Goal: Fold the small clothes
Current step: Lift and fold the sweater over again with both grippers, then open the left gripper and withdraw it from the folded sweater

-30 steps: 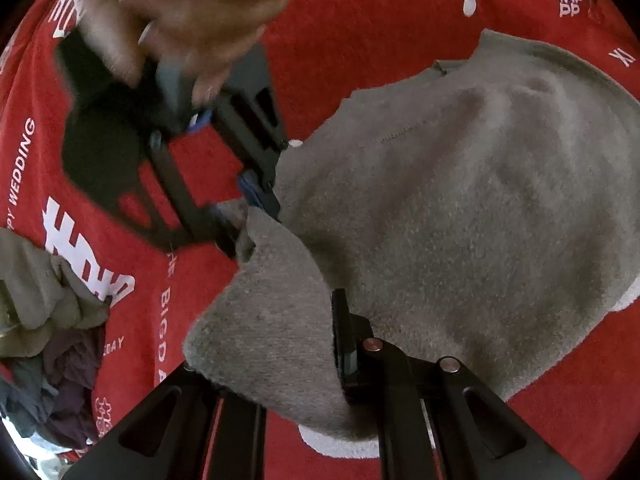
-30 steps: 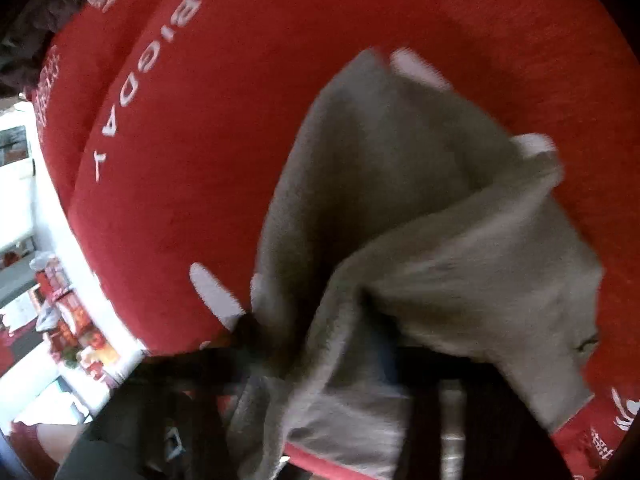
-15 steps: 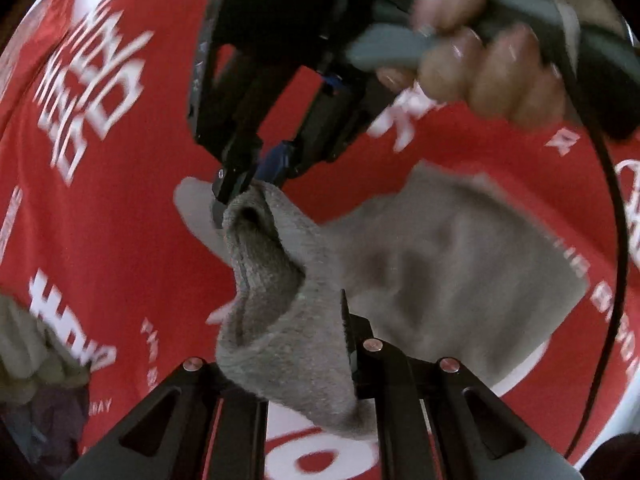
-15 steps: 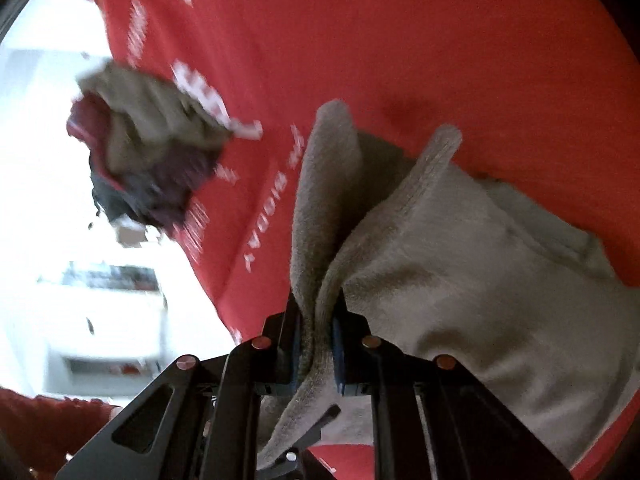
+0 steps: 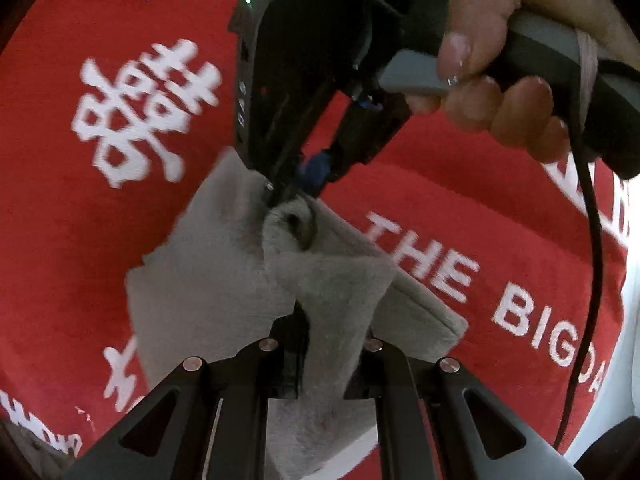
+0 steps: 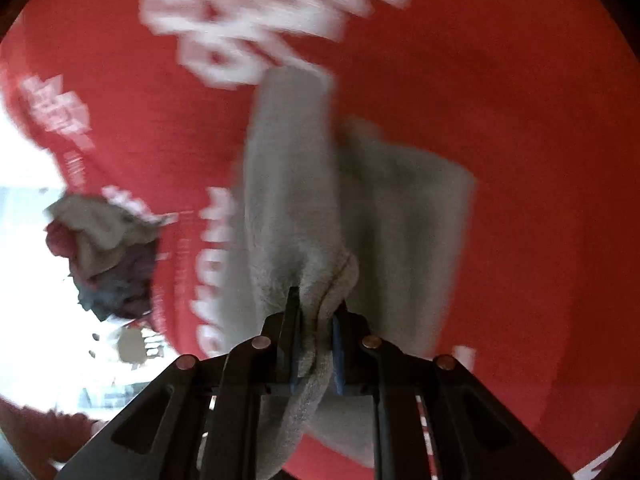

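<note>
I hold the cloth [image 5: 224, 292] pinched in both grippers, left [image 5: 332, 344] and right [image 5: 292, 196]; it hangs between them, right ahead.

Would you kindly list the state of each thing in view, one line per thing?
Small grey fleece garment: bunched, lifted off the cloth, pinched at two spots.
Left tongs: shut on the garment's near edge.
Right tongs: shut on a gathered fold.
Red cloth with white lettering: spread flat beneath.
Pile of mixed clothes: crumpled, unfolded, at the cloth's edge.
</note>
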Motion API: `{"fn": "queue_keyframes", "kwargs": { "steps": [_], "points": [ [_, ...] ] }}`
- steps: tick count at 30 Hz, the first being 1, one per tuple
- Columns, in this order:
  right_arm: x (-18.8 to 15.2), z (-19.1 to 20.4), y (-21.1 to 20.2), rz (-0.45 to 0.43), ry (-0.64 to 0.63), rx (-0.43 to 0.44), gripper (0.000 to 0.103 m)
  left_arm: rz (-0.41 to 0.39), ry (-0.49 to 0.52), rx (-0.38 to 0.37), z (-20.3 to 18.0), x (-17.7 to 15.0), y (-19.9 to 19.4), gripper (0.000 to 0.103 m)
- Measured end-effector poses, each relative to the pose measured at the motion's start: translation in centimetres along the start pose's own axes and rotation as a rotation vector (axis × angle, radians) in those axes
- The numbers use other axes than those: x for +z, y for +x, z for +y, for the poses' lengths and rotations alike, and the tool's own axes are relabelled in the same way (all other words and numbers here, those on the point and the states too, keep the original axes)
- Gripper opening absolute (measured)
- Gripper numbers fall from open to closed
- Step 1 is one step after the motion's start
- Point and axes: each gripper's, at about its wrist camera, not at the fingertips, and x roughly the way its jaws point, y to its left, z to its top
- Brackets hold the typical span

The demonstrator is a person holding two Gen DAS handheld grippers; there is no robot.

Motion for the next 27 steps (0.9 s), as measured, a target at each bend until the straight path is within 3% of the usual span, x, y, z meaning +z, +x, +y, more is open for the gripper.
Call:
{"fn": "queue_keyframes", "kwargs": {
  "steps": [3, 4, 6, 7, 8, 10, 11, 15, 18, 20, 22, 27],
  "points": [
    [-0.6, -2.3, 1.5, -0.008, 0.057, 0.025, 0.016, 0.019, -0.005, 0.004, -0.2, -0.3, 0.3, 0.012],
    [-0.8, -2.6, 1.5, -0.024, 0.071, 0.045, 0.016, 0.027, -0.008, 0.002, -0.2, -0.3, 0.2, 0.016],
    [-0.9, -2.9, 1.2, -0.036, 0.087, 0.047, 0.017, 0.051, -0.040, -0.031, 0.5, -0.3, -0.6, 0.055],
    [-1.0, -2.8, 0.9, -0.040, 0.103, 0.043, 0.023, 0.033, -0.070, -0.045, 1.3, -0.4, -1.7, 0.076],
    [-1.1, -2.9, 0.6, -0.042, 0.115, 0.032, 0.027, 0.010, -0.092, -0.053, 2.0, -1.1, -2.7, 0.078],
    [-1.5, -3.2, -0.8, -0.053, 0.145, -0.008, 0.055, -0.006, -0.115, -0.093, 2.9, -1.7, -4.7, 0.078],
    [-1.9, -3.2, -1.6, -0.066, 0.154, -0.018, 0.059, -0.004, -0.134, -0.105, 3.7, -2.2, -5.6, 0.078],
    [-4.4, -2.6, -3.9, -0.082, 0.155, 0.045, 0.060, 0.047, -0.309, -0.099, 9.0, -3.9, -6.2, 0.078],
    [-6.2, -1.8, -2.7, -0.004, 0.159, 0.110, 0.060, 0.137, -0.471, -0.068, 13.1, -5.2, -3.7, 0.078],
    [-6.9, -0.9, -1.1, 0.066, 0.131, 0.081, 0.056, 0.179, -0.544, -0.024, 15.5, -5.7, -2.2, 0.078],
    [-7.5, 0.5, 0.6, 0.146, 0.053, 0.005, 0.006, 0.187, -0.588, -0.014, 16.8, -5.9, -1.5, 0.078],
    [-9.3, 1.1, -0.6, 0.139, -0.037, -0.122, 0.005, 0.267, -0.635, -0.109, 16.8, -6.7, 2.1, 0.078]
  ]
}}
